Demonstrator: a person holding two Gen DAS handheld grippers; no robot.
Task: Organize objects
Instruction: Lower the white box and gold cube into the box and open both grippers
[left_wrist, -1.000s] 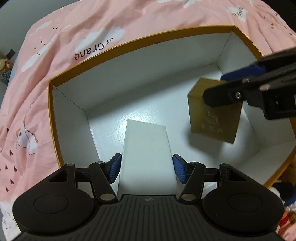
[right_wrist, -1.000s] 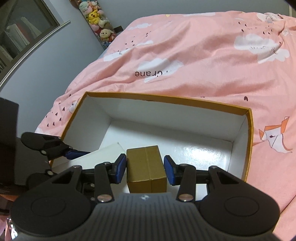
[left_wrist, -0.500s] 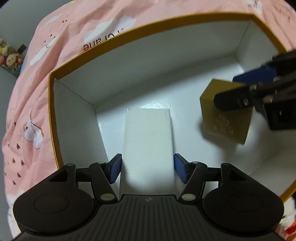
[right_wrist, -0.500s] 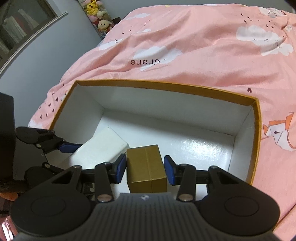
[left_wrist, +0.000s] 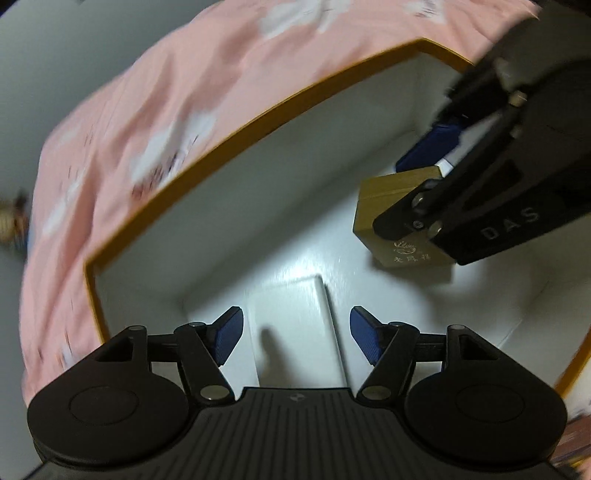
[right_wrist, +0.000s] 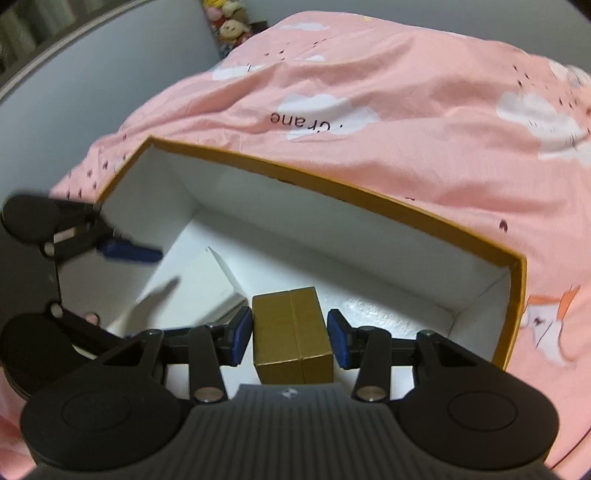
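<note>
Two small boxes now sit inside the large gold-rimmed box (right_wrist: 519, 295) that lies on the pink bedsheet (right_wrist: 369, 92), and the change from half a second ago belongs to the left gripper (left_wrist: 295, 338): its blue pads then pressed the sides of the white box (left_wrist: 291, 317), whereas now they stand wide of it with clear gaps on both sides, and the white box lies flat on the big box's floor near its left wall. That release suggests the white box has been placed, so the left gripper looks free to draw out; the motion blur in its view hints it is already moving. The right gripper (right_wrist: 290, 338) keeps its pads narrow against the flanks of the gold carton (right_wrist: 290, 332), as in the earlier views, but the carton is lower now, close to the big box's floor and just beside the white box. Whether its base touches the floor cannot be told. By this reading one item is stowed and the second is nearly down; opening the right pads only after the carton rests would avoid it tipping onto the white box.
</note>
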